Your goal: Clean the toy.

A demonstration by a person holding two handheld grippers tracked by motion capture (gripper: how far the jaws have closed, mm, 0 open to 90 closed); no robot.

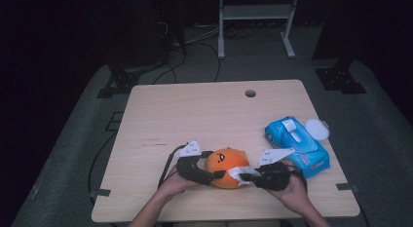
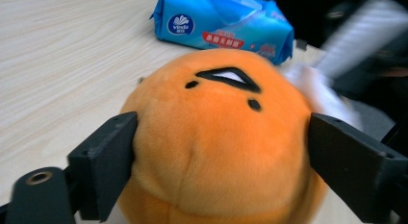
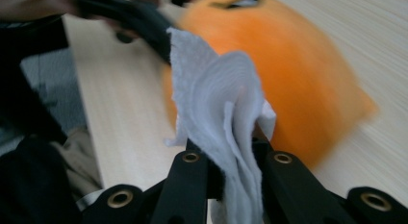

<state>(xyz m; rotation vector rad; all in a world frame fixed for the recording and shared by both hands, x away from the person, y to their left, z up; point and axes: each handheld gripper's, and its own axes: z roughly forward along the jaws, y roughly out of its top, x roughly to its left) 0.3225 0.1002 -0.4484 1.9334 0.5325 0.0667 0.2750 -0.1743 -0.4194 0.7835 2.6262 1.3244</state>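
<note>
The round orange plush toy with a stitched face (image 2: 219,137) sits near the front edge of the pale wooden table (image 1: 195,110), just left of the blue wet-wipe pack (image 1: 297,145), seemingly steadied for wiping; the left gripper (image 2: 221,156) straddles it, jaws wide, pads at its sides. The right gripper (image 3: 235,152), just right of the toy, pinches a crumpled white wipe (image 3: 221,104) against its flank.

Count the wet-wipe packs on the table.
1. The blue wipe pack lies near the table's right edge, beyond the right gripper, lid flipped open. A loose white wipe is in that gripper.
</note>
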